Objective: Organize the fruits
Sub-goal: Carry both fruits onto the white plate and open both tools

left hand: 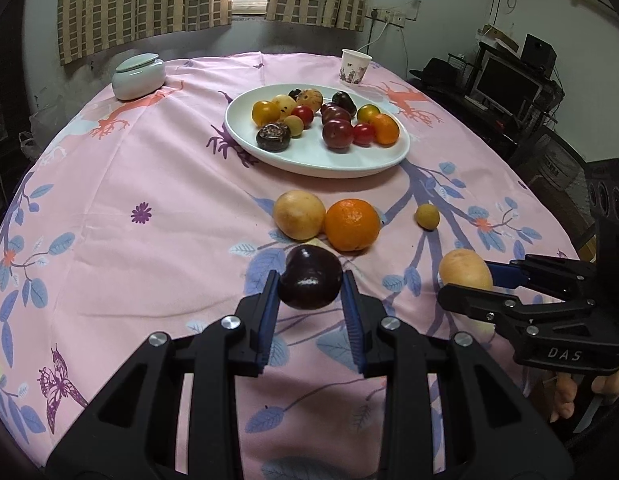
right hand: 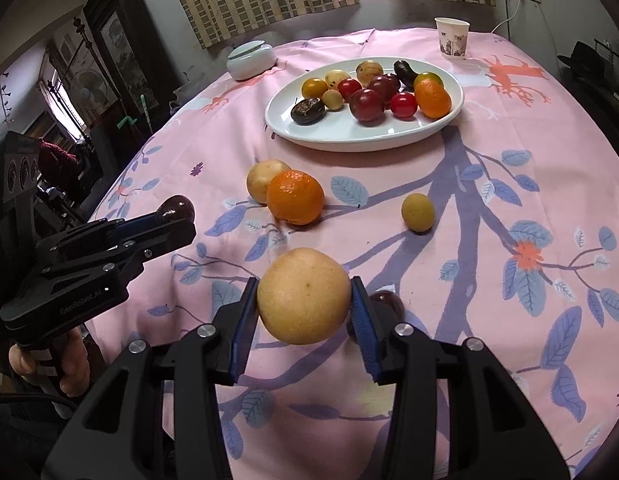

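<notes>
Left claw (left hand: 310, 285) pinching dark plum (left hand: 309, 278), lifted off tabletop (left hand: 149, 200), near side of white plate (left hand: 309, 160). Right claw (right hand: 304, 300) pinching yellow round fruit (right hand: 304, 296), also plate's near side. Orange (right hand: 295, 197) sits between plate and claws.

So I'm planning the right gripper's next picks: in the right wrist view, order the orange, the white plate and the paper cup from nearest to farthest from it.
Measured from the right gripper:
1. Orange: on the cloth just ahead, slightly left.
2. White plate: mid-table, beyond the orange.
3. Paper cup: far edge, to the right.
</notes>
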{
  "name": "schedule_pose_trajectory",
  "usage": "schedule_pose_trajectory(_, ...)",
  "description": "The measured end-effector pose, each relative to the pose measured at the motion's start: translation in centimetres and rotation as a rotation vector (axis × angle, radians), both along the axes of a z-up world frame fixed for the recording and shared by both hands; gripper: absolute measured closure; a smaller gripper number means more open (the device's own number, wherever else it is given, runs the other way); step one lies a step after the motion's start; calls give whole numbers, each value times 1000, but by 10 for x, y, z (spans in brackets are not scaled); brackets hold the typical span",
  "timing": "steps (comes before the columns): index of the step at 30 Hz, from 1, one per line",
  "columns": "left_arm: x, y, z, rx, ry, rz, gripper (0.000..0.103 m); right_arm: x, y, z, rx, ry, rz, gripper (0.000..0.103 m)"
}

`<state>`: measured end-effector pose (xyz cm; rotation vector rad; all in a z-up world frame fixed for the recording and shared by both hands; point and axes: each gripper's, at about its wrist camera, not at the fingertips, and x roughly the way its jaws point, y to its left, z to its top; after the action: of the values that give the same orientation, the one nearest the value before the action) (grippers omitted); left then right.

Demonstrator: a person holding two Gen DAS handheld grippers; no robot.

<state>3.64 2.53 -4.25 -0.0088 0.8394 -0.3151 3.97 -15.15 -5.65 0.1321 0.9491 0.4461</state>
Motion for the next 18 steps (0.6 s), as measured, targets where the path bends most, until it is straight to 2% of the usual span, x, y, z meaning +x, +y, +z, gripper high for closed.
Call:
schedule_pose_trajectory(12, 6, 2, -2, 0, 18, 8, 72, 2, -2, 1, 0, -7, -6, 58)
schedule_pose_trajectory(18, 24, 2, 8, 11, 22, 5, 72, 24, -10, 19, -25, -38, -4, 58)
